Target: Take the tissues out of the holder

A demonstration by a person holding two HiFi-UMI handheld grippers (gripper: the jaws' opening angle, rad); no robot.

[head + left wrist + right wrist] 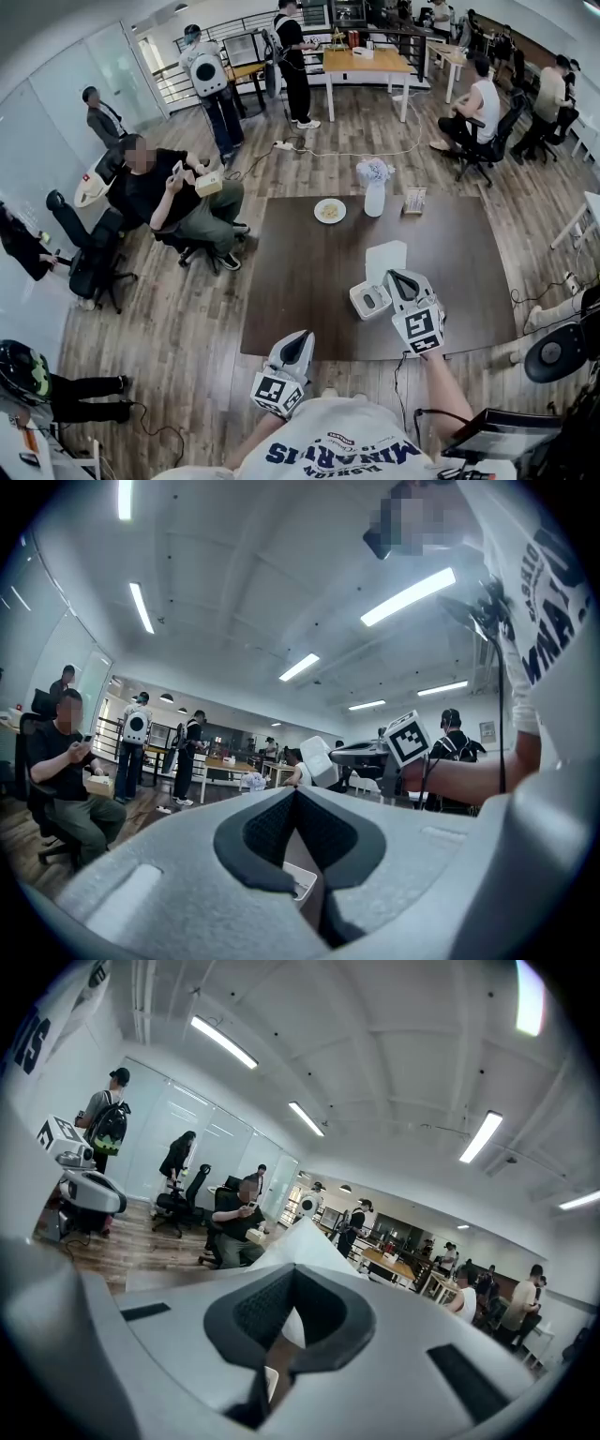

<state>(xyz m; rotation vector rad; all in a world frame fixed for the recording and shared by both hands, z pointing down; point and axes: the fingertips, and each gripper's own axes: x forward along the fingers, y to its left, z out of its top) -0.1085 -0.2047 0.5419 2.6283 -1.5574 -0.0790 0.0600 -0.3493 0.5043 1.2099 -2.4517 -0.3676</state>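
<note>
A white tissue holder (369,301) sits on the dark brown table (300,281), near its front right. Just behind the holder, my right gripper (394,275) is shut on a white tissue (384,255) that stands up above the holder. In the right gripper view the tissue (305,1241) rises as a white peak beyond the closed jaws (293,1269). My left gripper (302,336) hangs at the table's front edge, left of the holder and apart from it. Its jaws meet at the tip (296,791) with nothing between them.
A small plate with food (329,210), a white vase of flowers (374,187) and a small standing card (414,200) are at the table's far side. A person sits on a chair (178,202) left of the table. Others stand and sit farther back.
</note>
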